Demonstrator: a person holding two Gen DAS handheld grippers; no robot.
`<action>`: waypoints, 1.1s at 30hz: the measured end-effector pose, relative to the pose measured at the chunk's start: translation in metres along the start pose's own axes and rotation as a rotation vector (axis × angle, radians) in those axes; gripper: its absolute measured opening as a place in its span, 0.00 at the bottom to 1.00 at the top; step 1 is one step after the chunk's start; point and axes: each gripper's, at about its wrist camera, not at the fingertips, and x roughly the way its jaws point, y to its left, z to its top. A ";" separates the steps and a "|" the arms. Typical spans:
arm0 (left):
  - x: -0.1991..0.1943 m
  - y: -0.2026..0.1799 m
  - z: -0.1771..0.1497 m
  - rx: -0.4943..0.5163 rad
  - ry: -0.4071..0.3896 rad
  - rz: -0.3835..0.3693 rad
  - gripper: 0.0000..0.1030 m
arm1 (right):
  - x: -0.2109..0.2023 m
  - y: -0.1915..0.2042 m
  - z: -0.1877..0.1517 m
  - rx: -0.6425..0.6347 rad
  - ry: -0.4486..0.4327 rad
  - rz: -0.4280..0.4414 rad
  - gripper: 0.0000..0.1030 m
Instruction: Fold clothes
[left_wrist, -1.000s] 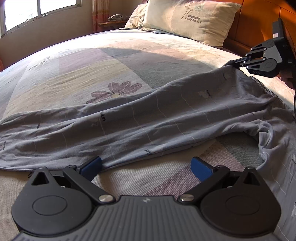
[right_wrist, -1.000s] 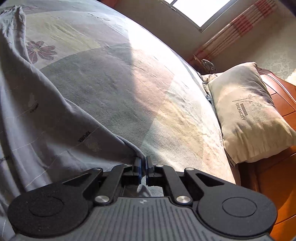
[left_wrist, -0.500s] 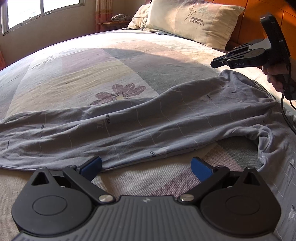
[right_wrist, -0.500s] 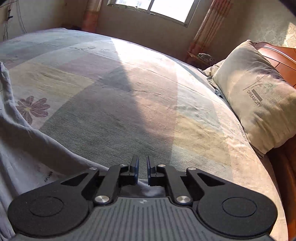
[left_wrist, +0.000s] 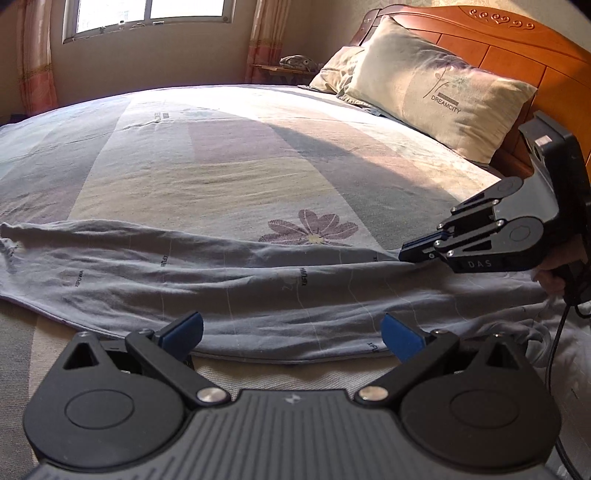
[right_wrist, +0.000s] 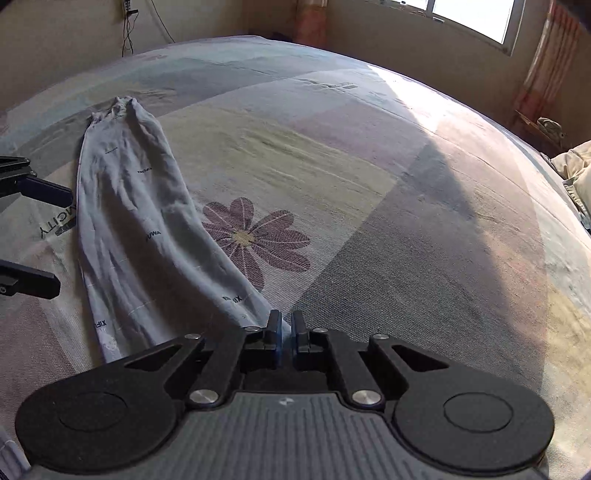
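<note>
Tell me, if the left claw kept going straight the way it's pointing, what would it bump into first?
Probably the grey trousers lying across the bed. The open left claw points down at them, with nothing in between, though depth is hard to judge here.

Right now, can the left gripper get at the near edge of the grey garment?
Probably yes. The left gripper is open, and the grey garment lies flat on the bed just ahead of its fingertips with nothing between. The right gripper is off at the far side.
</note>
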 end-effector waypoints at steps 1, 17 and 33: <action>0.000 0.001 0.000 -0.004 -0.002 -0.002 0.99 | -0.002 0.004 -0.005 -0.004 0.007 0.004 0.07; -0.003 0.006 0.000 -0.009 0.000 0.005 0.99 | 0.017 -0.011 0.033 0.129 -0.080 0.058 0.07; -0.007 0.016 0.002 -0.046 -0.016 0.017 0.99 | 0.007 0.033 0.021 -0.035 -0.124 0.125 0.07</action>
